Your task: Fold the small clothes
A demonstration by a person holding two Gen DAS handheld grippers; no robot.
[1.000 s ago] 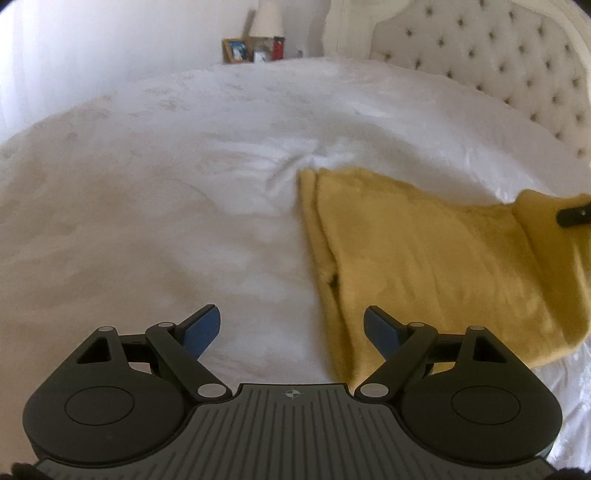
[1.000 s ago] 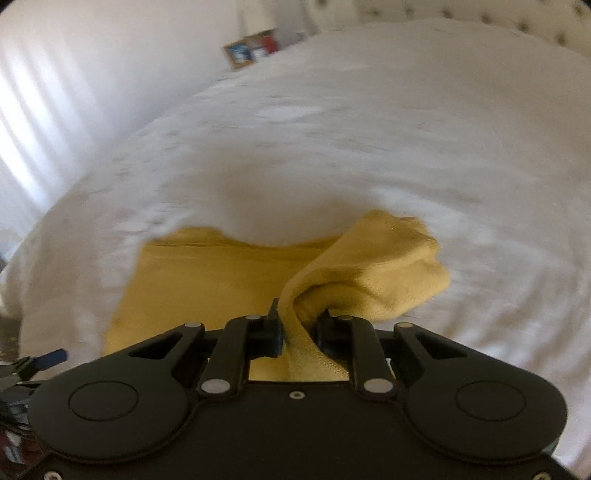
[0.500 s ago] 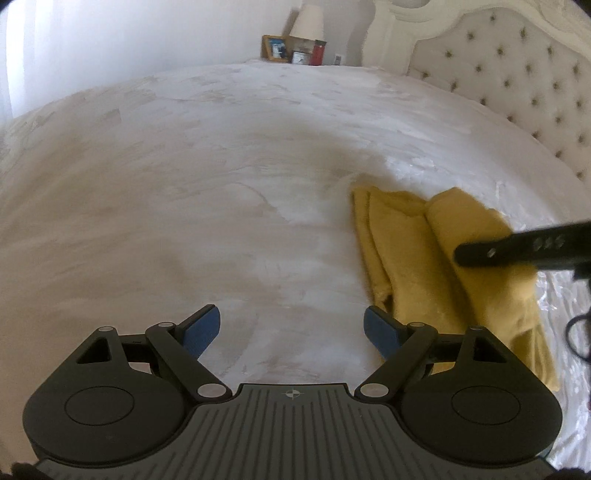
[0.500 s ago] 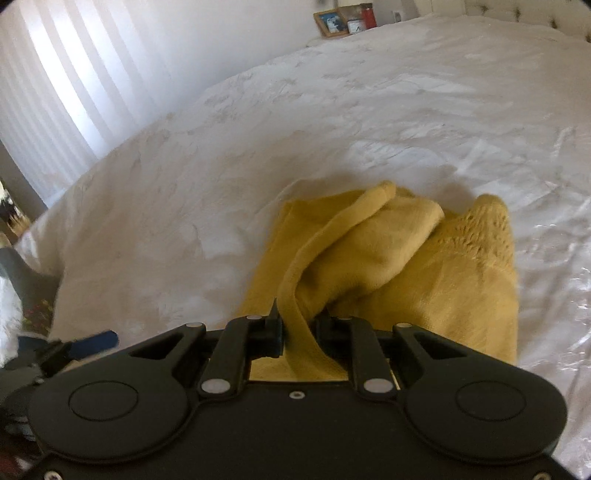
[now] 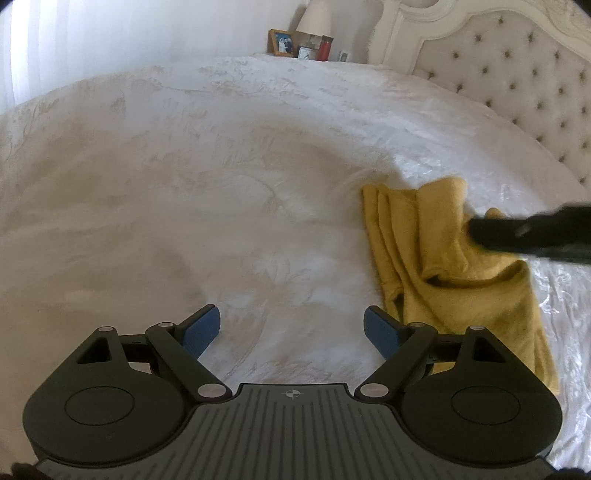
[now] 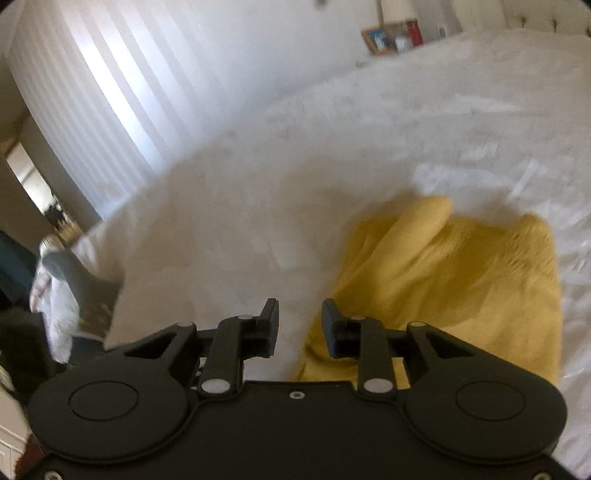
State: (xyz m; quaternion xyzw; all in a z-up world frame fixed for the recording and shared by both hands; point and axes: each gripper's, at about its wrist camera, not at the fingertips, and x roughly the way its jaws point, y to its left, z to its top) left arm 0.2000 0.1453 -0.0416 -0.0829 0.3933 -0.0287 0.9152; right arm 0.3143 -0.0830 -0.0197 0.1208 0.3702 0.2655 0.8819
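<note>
Garment: a mustard-yellow knit piece [image 5: 439,254] lies folded in lengthwise layers on the white bedspread [image 5: 207,206], on the side toward the tufted headboard [image 5: 517,85]; its top layer is rumpled, with ridges running along its length; in the right wrist view the same cloth [image 6: 454,280] is blurred, bunched at the far end

Right gripper: [image 6: 300,325] fingers parted by a narrow gap, nothing between them; the right finger [image 6: 332,325] sits over the garment's near edge, the left finger over bare bedspread; seen from the left wrist camera it is a dark blurred bar [image 5: 532,236] lying across the cloth's far right part

Left gripper: [image 5: 291,326] fingers spread wide and empty; blue pads [image 5: 201,326] hover over bare bedspread, just left of the garment; the right pad is close to the cloth's near left edge

Surroundings: a lamp [image 5: 314,18], a framed photo [image 5: 282,43] and a red canister [image 5: 325,48] stand beyond the bed's far edge; striped white curtains [image 6: 110,85] on the left
</note>
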